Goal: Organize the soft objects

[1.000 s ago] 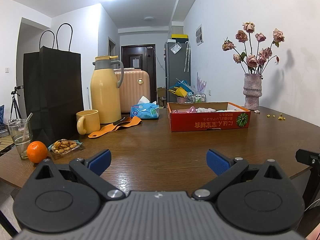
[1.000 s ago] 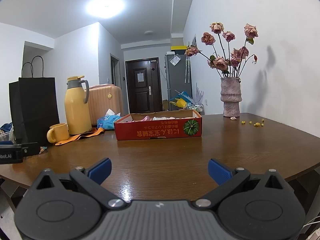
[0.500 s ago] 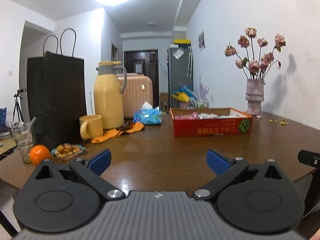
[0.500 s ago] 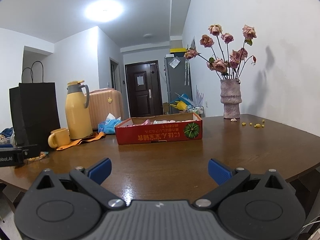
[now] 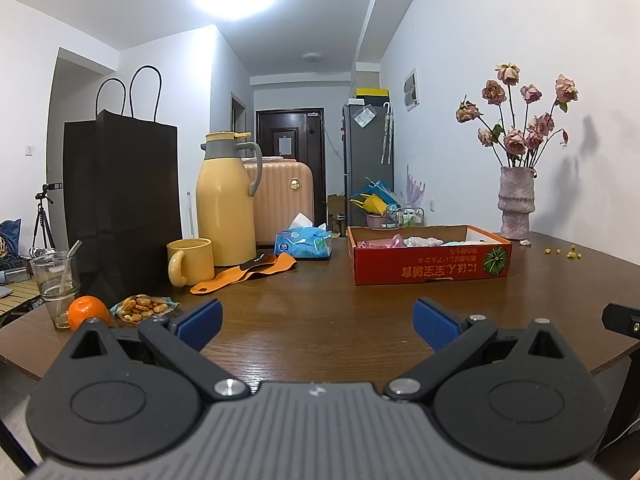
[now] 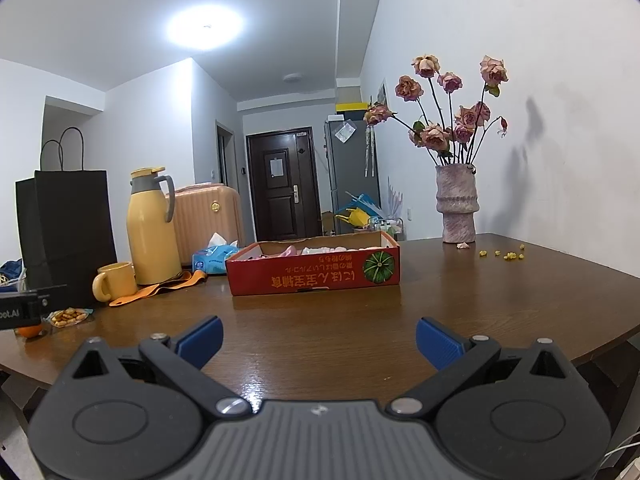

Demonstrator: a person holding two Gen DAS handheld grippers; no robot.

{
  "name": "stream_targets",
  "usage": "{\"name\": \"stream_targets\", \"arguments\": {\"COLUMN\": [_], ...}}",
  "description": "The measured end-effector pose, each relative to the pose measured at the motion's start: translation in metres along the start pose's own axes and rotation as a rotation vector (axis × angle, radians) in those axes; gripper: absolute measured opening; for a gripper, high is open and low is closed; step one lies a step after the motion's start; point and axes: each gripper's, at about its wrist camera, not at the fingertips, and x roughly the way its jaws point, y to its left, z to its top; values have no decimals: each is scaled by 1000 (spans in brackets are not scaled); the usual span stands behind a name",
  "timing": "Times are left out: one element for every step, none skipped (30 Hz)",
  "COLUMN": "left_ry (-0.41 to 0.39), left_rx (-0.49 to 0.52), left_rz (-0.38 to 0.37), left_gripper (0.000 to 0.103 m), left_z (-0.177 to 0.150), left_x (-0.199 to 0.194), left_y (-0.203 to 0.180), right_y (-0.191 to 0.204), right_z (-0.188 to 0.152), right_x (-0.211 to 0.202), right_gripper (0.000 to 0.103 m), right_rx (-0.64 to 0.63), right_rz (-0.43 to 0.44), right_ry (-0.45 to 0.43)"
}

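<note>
A red cardboard box (image 5: pixel 430 266) (image 6: pixel 314 272) stands on the brown table (image 5: pixel 320 320) and holds pink and white soft items (image 5: pixel 394 241) (image 6: pixel 288 251). An orange strap (image 5: pixel 244 274) (image 6: pixel 160 286) lies by the yellow mug. A blue tissue pack (image 5: pixel 303 244) (image 6: pixel 212 258) lies behind it. My left gripper (image 5: pixel 318 322) is open and empty over the near table edge. My right gripper (image 6: pixel 318 340) is open and empty, also near the front edge, well short of the box.
At the left are a black paper bag (image 5: pixel 120 208), yellow thermos (image 5: pixel 226 204), yellow mug (image 5: pixel 190 262), glass (image 5: pixel 54 288), orange (image 5: pixel 88 312) and snack packet (image 5: pixel 142 306). A vase of dried roses (image 5: pixel 516 204) stands at the back right, with yellow bits (image 5: pixel 564 252) nearby.
Both grippers have tilted up slightly and dropped lower toward the table, so the scene sits lower in view. Both stay open and empty.
</note>
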Motion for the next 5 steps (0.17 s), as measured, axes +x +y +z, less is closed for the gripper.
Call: {"name": "stream_targets", "arguments": {"left_ry": [1,3,4,6,7], "left_rx": [-1,-2,-3,-3,-4], "left_rz": [-1,-3,-6,-10,-13], "left_gripper": [103,103,103,103,103], "left_z": [0,0,0,0,0], "left_x": [0,0,0,0,1], "left_y": [0,0,0,1,1], "right_y": [0,0,0,0,0], "right_z": [0,0,0,0,0], "right_x": [0,0,0,0,0], "right_gripper": [103,103,103,103,103], "right_rx": [-1,-2,-2,-2,-2], "right_rz": [0,-1,-1,-2,-2], "right_ry": [-1,-1,-1,-1,0]}}
